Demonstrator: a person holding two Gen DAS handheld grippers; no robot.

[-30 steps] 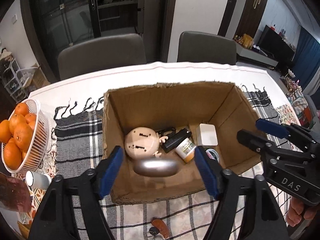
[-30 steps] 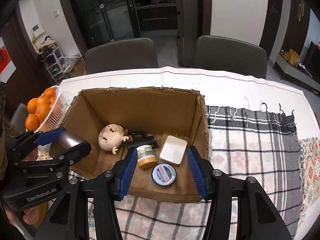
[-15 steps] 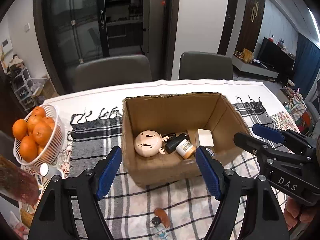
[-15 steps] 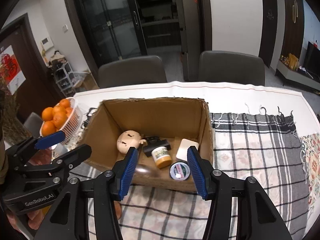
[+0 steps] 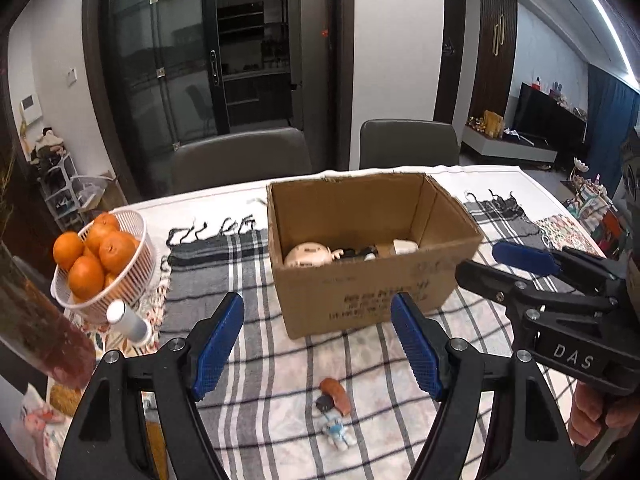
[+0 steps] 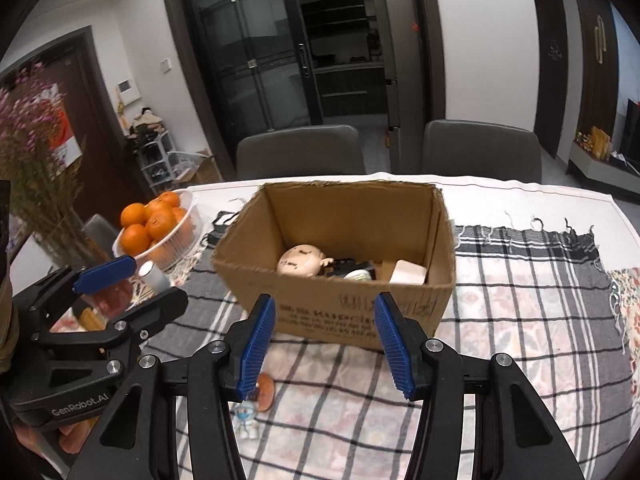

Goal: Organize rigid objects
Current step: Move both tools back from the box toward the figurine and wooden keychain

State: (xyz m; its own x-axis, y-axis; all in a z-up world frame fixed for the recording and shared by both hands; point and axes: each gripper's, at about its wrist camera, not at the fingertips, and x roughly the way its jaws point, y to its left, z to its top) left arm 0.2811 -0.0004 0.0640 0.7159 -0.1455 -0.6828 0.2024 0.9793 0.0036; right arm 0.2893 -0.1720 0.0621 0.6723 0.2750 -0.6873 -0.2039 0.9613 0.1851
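Observation:
An open cardboard box [image 5: 360, 300] stands on the checked cloth; it also shows in the right wrist view [image 6: 360, 316]. Inside lie a beige round toy head [image 5: 308, 255], a black item [image 6: 352, 268] and a white block [image 6: 408, 272]. A keychain with a brown tag [image 5: 336, 396] and a small white-blue figure [image 5: 338, 434] lies on the cloth in front of the box, near my grippers. My left gripper [image 5: 318, 344] is open and empty above the keychain. My right gripper [image 6: 326, 344] is open and empty in front of the box; it also shows in the left wrist view [image 5: 508, 268].
A white basket of oranges [image 5: 102, 264] stands at the left with a small white bottle [image 5: 128, 320] beside it. A vase of dried flowers [image 6: 48, 200] stands at the far left. Two grey chairs [image 5: 240, 160] sit behind the table.
Both grippers have pulled up and back from the box toward the table's near edge. The silver object seen between the left fingers a second ago is gone from view.

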